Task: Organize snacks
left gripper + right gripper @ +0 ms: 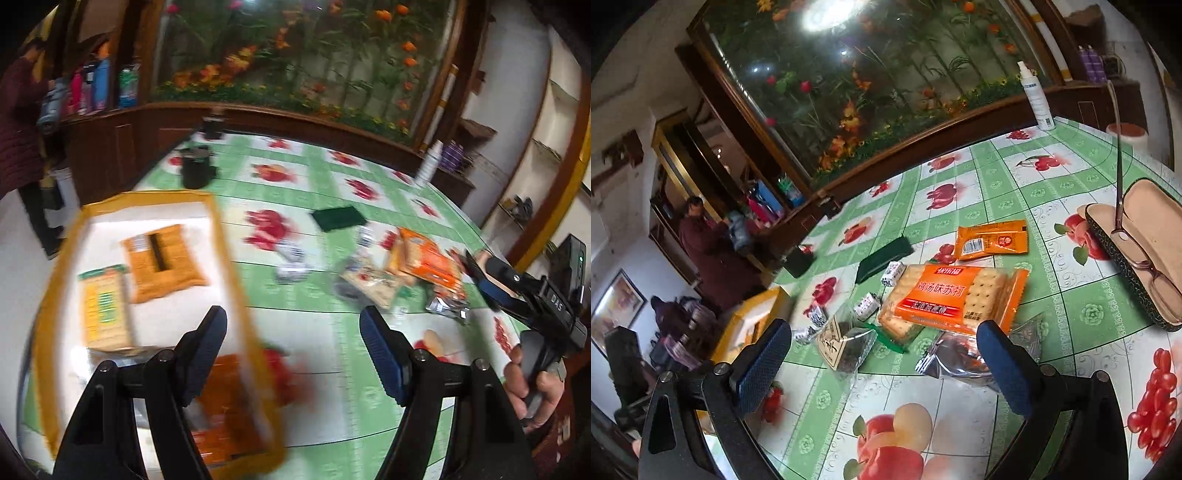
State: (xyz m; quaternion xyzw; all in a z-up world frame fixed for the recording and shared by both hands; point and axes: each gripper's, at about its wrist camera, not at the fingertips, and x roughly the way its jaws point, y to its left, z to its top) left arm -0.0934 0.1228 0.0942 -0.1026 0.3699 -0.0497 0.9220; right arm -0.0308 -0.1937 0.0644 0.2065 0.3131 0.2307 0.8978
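In the left wrist view my left gripper [293, 347] stands open over the near side of a blurred white tray with a yellow rim [147, 197]. The rim's right side runs between the fingers, and no pad presses on it. In the tray lie an orange packet [166, 262], a yellow-green packet [105, 306] and another orange packet [229, 406]. My right gripper [886, 360] is open wide and empty, just short of the loose snacks: an orange cracker pack [953, 295], a small orange sachet [991, 240], a silver foil packet [956, 358], a clear bag [846, 343] and small white candies [866, 304].
The table wears a green-checked fruit-print cloth [960, 424]. A glasses case [1141, 258] lies open at the right with spectacles in it. A dark green pouch [884, 254], a black holder [798, 260] and a white spray bottle [1036, 96] stand farther back. A person [701, 236] is at the shelves.
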